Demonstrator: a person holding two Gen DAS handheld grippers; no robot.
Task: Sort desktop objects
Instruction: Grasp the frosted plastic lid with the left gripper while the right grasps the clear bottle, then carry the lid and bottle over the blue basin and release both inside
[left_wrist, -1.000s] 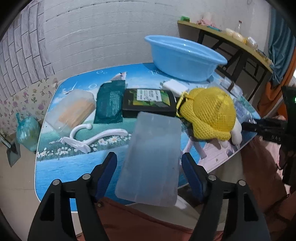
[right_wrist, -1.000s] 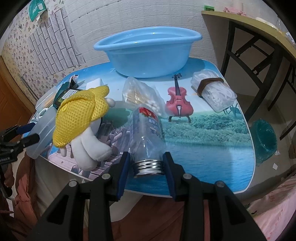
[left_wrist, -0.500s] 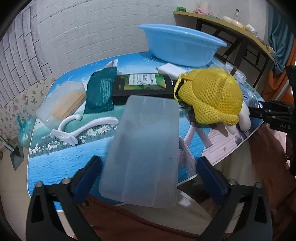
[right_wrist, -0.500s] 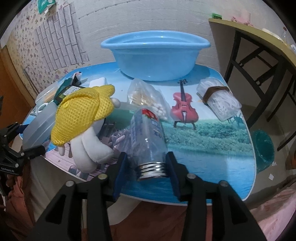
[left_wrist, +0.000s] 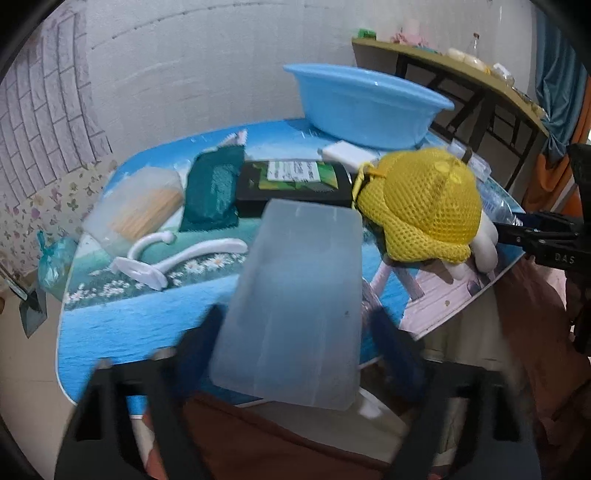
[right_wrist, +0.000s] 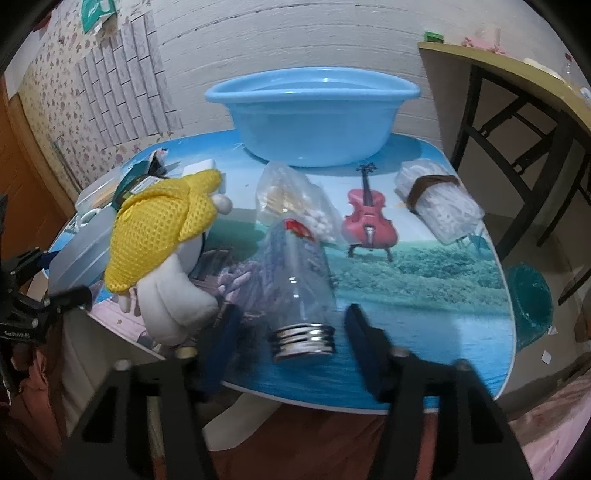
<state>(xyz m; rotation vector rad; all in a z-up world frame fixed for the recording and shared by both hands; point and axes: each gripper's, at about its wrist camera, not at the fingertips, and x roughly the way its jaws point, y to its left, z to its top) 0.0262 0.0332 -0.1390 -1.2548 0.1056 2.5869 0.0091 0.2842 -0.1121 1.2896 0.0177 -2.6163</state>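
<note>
Two sets of closing fingers, frosted box (left_wrist: 295, 306) between left, bottle (right_wrist: 301, 295) between right, neither touched.

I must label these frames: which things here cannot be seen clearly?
- Left gripper: closing jaws motion-blurred; contact with the frosted box unclear, left view.
- Clear jar behind the yellow plush, left view.
- Shelf items: too small.
- Label on black box: unreadable.
</note>
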